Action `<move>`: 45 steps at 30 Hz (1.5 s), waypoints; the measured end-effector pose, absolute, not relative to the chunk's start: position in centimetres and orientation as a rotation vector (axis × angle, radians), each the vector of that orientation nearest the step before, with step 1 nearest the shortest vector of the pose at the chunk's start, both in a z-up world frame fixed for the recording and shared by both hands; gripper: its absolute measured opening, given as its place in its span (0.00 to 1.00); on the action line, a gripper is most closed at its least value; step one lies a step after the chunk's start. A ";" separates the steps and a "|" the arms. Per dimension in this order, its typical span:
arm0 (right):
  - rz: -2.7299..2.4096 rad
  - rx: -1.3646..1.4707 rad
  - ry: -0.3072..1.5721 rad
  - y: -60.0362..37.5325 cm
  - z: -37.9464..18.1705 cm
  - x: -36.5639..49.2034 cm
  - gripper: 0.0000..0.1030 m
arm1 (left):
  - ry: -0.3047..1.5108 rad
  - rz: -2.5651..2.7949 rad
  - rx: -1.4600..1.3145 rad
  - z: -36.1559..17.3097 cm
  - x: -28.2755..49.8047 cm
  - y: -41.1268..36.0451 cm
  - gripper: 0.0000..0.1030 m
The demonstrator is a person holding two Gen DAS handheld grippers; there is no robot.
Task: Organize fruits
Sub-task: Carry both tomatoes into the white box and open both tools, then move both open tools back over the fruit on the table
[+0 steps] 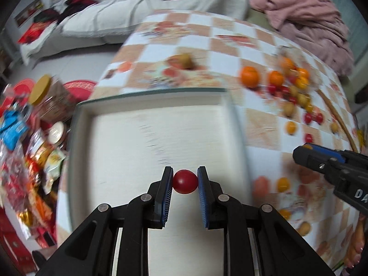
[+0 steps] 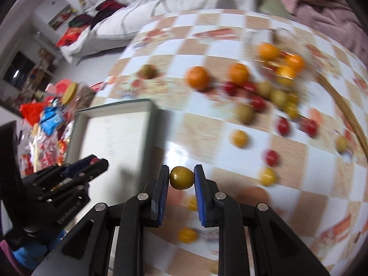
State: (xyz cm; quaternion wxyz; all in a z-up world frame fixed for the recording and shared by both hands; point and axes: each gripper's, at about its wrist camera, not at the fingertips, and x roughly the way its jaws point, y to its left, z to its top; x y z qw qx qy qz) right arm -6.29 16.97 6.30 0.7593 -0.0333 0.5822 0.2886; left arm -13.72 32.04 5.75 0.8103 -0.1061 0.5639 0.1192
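Note:
My left gripper (image 1: 185, 181) is shut on a red cherry tomato (image 1: 185, 181) and holds it above the near part of a white tray (image 1: 147, 126). My right gripper (image 2: 181, 177) is shut on an olive-green cherry tomato (image 2: 181, 177) above the checkered table, just right of the tray (image 2: 115, 133). The left gripper also shows in the right wrist view (image 2: 92, 162), over the tray. The right gripper shows at the right edge of the left wrist view (image 1: 303, 151). Oranges (image 2: 197, 77) and several red, yellow and green tomatoes (image 2: 271, 96) lie scattered on the table at the right.
A wicker basket rim (image 2: 345, 112) curves along the table's right side. Snack packets and a yellow-lidded jar (image 1: 43, 89) crowd the left of the tray. A white sofa (image 1: 115, 16) and a pink blanket (image 1: 310, 16) lie behind the table.

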 end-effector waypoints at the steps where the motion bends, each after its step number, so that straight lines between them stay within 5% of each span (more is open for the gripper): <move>1: 0.645 -0.077 1.268 18.0 6.3 -6.4 0.23 | 1.205 0.274 -0.229 5.6 -14.1 32.8 0.22; 17: 0.736 -0.237 1.329 28.0 2.3 -6.9 0.24 | 1.233 0.401 -0.246 2.3 -16.0 38.2 0.23; 19: 0.734 -0.250 1.337 28.3 2.0 -6.9 0.24 | 1.233 0.409 -0.230 2.3 -16.1 38.2 0.37; 20: 0.733 -0.257 1.342 28.4 1.8 -6.9 0.24 | 1.235 0.411 -0.227 2.4 -16.1 38.2 0.70; 21: 0.731 -0.264 1.349 28.4 1.7 -6.9 0.24 | 1.221 0.410 -0.230 2.5 -16.2 38.2 0.77; 25: 0.751 -0.265 1.360 28.7 1.4 -7.0 0.36 | 1.215 0.410 -0.170 2.5 -16.5 37.6 0.77; 27: 0.773 -0.239 1.348 28.7 2.0 -7.1 0.62 | 1.230 0.403 -0.175 2.3 -16.6 37.5 0.77; 30: 0.791 -0.188 1.288 28.1 3.9 -7.3 0.82 | 1.233 0.402 -0.180 2.6 -16.8 37.3 0.77; 45: 0.535 -0.046 1.295 16.4 5.2 -5.4 0.82 | 1.201 0.256 -0.124 5.5 -13.4 30.9 0.77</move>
